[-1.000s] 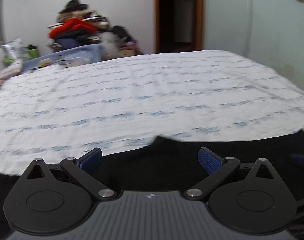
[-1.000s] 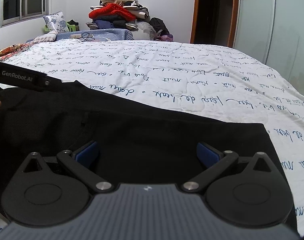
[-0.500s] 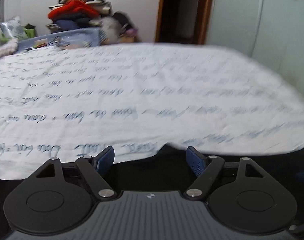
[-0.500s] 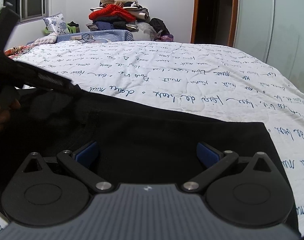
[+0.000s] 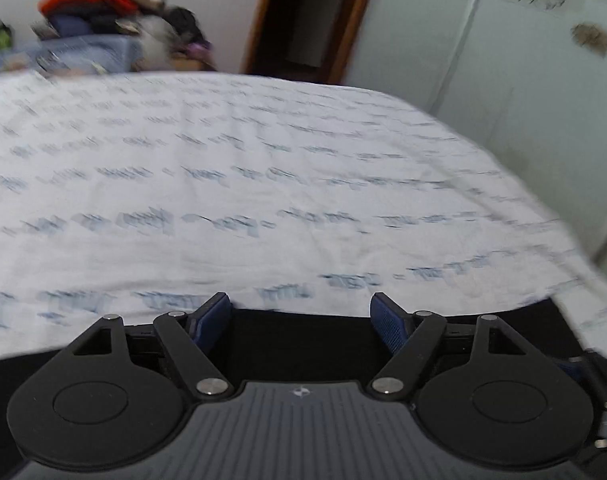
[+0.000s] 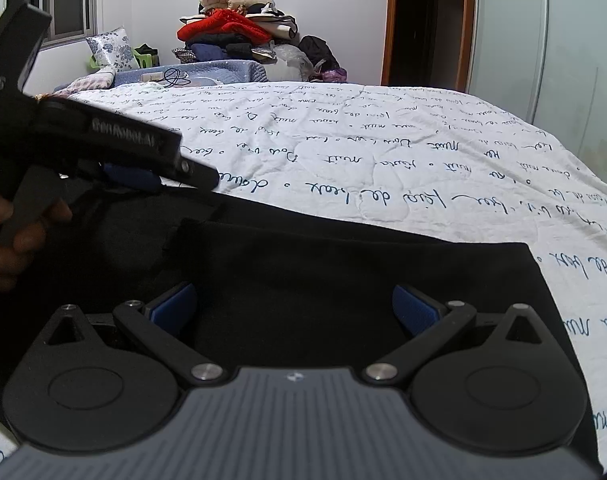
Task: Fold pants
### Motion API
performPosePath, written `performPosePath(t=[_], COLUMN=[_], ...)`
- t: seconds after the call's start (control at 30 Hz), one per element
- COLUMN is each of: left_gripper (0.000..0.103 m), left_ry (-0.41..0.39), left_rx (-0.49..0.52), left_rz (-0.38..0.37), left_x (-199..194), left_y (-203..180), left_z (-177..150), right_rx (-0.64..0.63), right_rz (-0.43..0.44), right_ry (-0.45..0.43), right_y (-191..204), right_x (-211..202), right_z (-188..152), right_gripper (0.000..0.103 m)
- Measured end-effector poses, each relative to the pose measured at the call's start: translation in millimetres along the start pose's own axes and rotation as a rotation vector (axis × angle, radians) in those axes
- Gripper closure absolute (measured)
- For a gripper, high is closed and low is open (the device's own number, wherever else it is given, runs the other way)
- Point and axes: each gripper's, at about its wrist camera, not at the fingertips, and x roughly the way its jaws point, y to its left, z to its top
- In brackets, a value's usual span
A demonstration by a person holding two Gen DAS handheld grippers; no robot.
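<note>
The black cloth pants (image 6: pixel 343 280) lie flat on the near part of a big bed with a white bedspread (image 6: pixel 383 152) that has dark blue handwriting on it. The bedspread shows past the far edge and the right edge of the pants.

The right gripper (image 6: pixel 293 306) is low over the pants. Its two blue pads (image 6: pixel 413 312) are spread wide, with the black cloth under the gap, and they pinch nothing.

The left gripper (image 5: pixel 301 320) is at the far edge of the pants, where black cloth meets white bedspread. Its jaws have just been closing part way, then stopped. A gap is between its blue pads (image 5: pixel 387 324), and I cannot tell if they press on the cloth. From the right wrist view, a hand (image 6: pixel 7 232) holds this tool at the left, low over the pants.

A pile of folded clothes (image 6: pixel 235 26) sits past the bed.
</note>
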Motion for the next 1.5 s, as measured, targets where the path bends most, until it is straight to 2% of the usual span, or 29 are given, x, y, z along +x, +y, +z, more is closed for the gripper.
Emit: performPosePath(t=[0.03,0.13,0.17,0.23,0.3,0.4,0.47,0.5,0.57,0.63,0.73,0.77,0.8,0.9,0.93,1.0,1.1,1.17,1.23,1.27,1.37,1.5], left_gripper=[0.026,0.025,0.023,0.018,0.018,0.018,0.018,0.018,0.016,0.015,0.015,0.015,0.015,0.015,0.015,0.015,0.015,0.015,0.014,0.013,0.013,0.010], left_ry=[-0.013,-0.022,-0.024,-0.030,-0.030,-0.006,0.014,0.037,0.056,0.044,0.017,0.008,0.007,0.025,0.037,0.040,0.037,0.049,0.050,0.042,0.031,0.004], left_rx=[0.022,0.032,0.041,0.074,0.109,0.119,0.119,0.122,0.141,0.151,0.165,0.164,0.159,0.158,0.172,0.202,0.211,0.214,0.264,0.286,0.302,0.334], left_rz=[0.018,-0.045,-0.042,0.012,0.079,0.111,0.106,0.116,0.142,0.163,0.186,0.182,0.175,0.152,0.158,0.187,0.169,0.149,0.174,0.186,0.208,0.214], left_x=[-6.8,-29.0,-36.3,-47.7,-51.9,-46.0,-38.5,-32.8,-24.6,-28.7,-40.6,-44.8,-47.8,-50.5,-49.8,-54.1,-67.3,-69.5,-67.6,-68.2,-75.8,-82.2], left_y=[-2.0,-9.8,-15.2,-27.7,-38.4,-45.6,-46.9,-47.9,-50.2,-52.1,-55.2,-56.0,-56.8,-61.1,-63.1,-66.8,-68.4,-68.9,-72.5,-74.7,-79.7,-83.2], left_z=[-0.4,-3.7,-6.6,-13.8,-22.7,-31.9,-36.8,-38.7,-43.4,-45.4,-46.5,-47.4,-48.2,-54.0,-57.0,-63.6,-70.6,-74.4,-80.7,-83.9,-85.6,-89.1], right_rx=[0.000,0.000,0.002,0.018,0.028,-0.014,-0.058,-0.064,-0.043,0.009,0.040,0.035,0.037,0.022,0.008,-0.030,-0.004,-0.017,-0.049,-0.080,-0.089,-0.056], right_rz=[-0.001,-0.001,-0.001,0.005,0.008,-0.065,-0.143,-0.166,-0.160,-0.132,-0.201,-0.197,-0.155,-0.013,-0.010,-0.061,-0.103,-0.076,-0.015,-0.013,-0.036,-0.069], right_ry=[0.000,-0.001,-0.004,-0.023,-0.062,-0.105,-0.084,-0.045,0.042,0.086,0.047,0.020,0.007,0.040,0.064,0.114,0.096,0.067,0.102,0.124,0.085,0.041], right_y=[0.3,0.9,0.8,-3.0,-9.3,-20.2,-31.8,-39.4,-55.7,-70.1,-73.4,-72.4,-70.5,-59.5,-55.5,-50.6,-52.5,-49.5,-43.6,-38.3,-34.3,-44.5], right_x=[0.2,-0.3,-0.8,-7.3,-21.3,-37.4,-33.0,-26.0,-8.8,2.5,-10.5,-16.9,-22.4,-20.8,-14.4,-0.2,-11.8,-32.4,-42.7,-44.8,-61.5,-87.7], right_z=[0.0,0.1,0.2,1.1,5.4,15.0,20.2,21.3,21.2,18.2,21.3,22.4,24.3,26.5,25.0,19.0,17.4,11.0,-0.7,-10.0,-27.4,-26.5], right_gripper=[0.000,0.000,0.000,0.000,0.000,0.000,0.000,0.000,0.000,0.000,0.000,0.000,0.000,0.000,0.000,0.000,0.000,0.000,0.000,0.000,0.000,0.000])
